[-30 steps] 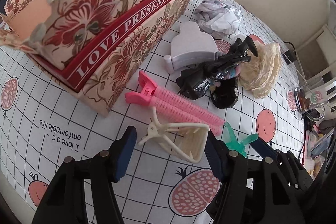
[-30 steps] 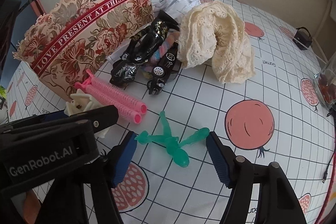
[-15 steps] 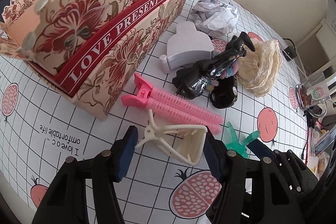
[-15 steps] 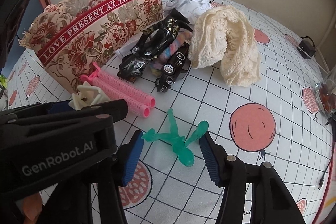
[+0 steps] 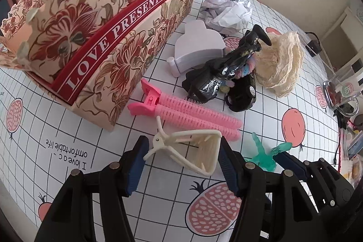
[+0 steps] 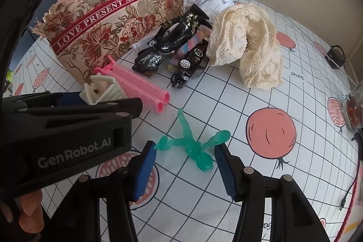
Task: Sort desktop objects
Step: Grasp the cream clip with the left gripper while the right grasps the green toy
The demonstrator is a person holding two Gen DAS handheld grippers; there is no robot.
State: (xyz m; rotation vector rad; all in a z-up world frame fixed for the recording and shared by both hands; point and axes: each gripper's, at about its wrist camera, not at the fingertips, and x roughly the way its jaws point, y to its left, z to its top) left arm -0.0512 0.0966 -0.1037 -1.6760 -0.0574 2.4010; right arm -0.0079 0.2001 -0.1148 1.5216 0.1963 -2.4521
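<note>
A cream claw clip [image 5: 192, 149] lies on the gridded tablecloth [image 5: 68, 133]. My left gripper [image 5: 182, 142] is shut on it, one blue pad at the handle, the other at the far end. The clip [image 6: 102, 90] also shows in the right wrist view, beside the pink rollers. A translucent green toy figure [image 6: 192, 146] lies flat between the pads of my right gripper [image 6: 185, 146], which touch an arm and a leg. The same figure [image 5: 263, 155] shows at the left wrist view's lower right. The floral paper box [image 5: 113, 42] stands open-topped just behind.
Two pink roller clips [image 5: 192, 115] lie beside the box [image 6: 118, 22]. Behind them sit black toy cars [image 6: 174, 42], a lilac clip [image 5: 197, 49], a cream lace cloth [image 6: 249, 47] and crumpled paper [image 5: 226, 8]. A glass mug [image 5: 340, 92] stands at the right edge.
The right gripper's jaws have narrowed onto the green figure, and that view has shifted slightly. The left gripper keeps the same hold on the cream clip.
</note>
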